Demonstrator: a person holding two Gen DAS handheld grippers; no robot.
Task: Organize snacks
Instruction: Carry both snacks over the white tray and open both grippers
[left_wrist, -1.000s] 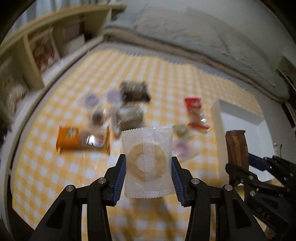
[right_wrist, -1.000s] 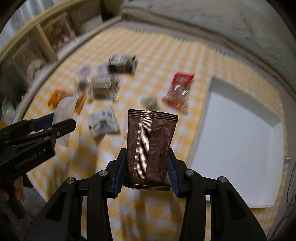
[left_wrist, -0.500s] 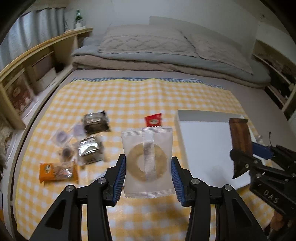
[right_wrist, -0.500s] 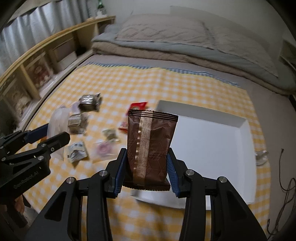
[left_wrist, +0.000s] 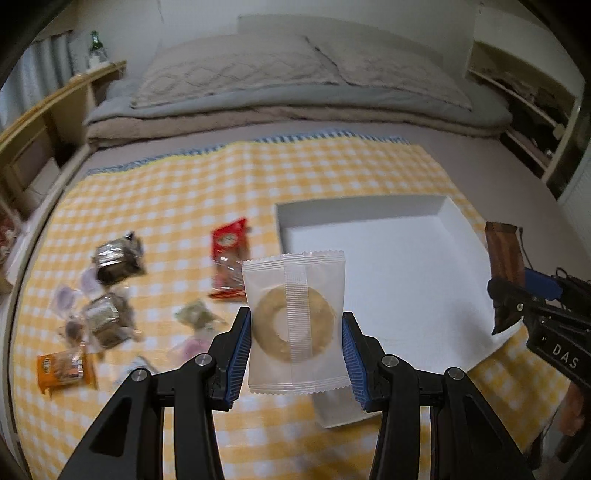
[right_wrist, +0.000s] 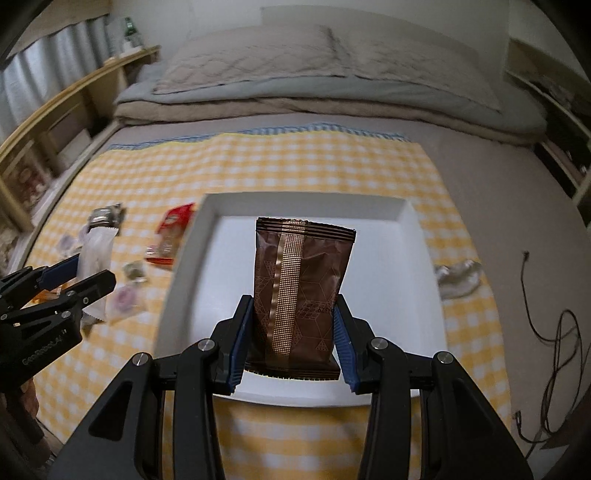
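My left gripper (left_wrist: 295, 354) is shut on a clear packet with a ring-shaped biscuit (left_wrist: 294, 325), held upright above the near left corner of the white tray (left_wrist: 399, 266). A brown foil snack packet (right_wrist: 299, 295) stands upright in my right gripper (right_wrist: 291, 347), which is shut on it above the tray (right_wrist: 376, 229). Each gripper shows in the other's view: the right one (left_wrist: 517, 299) at the far right, the left one (right_wrist: 79, 277) at the far left. The tray holds nothing.
Loose snacks lie on the yellow checked cloth (left_wrist: 258, 177) left of the tray: a red packet (left_wrist: 228, 254), an orange packet (left_wrist: 62, 369), dark foil packets (left_wrist: 116, 258) and small sweets. A crumpled wrapper (right_wrist: 458, 277) and a cable (right_wrist: 554, 332) lie right of the tray. Bedding sits behind, shelves at left.
Both grippers have swung to the right with their packets, from over the loose snacks to over the white tray, and the views have levelled out. Neither grip has altered.
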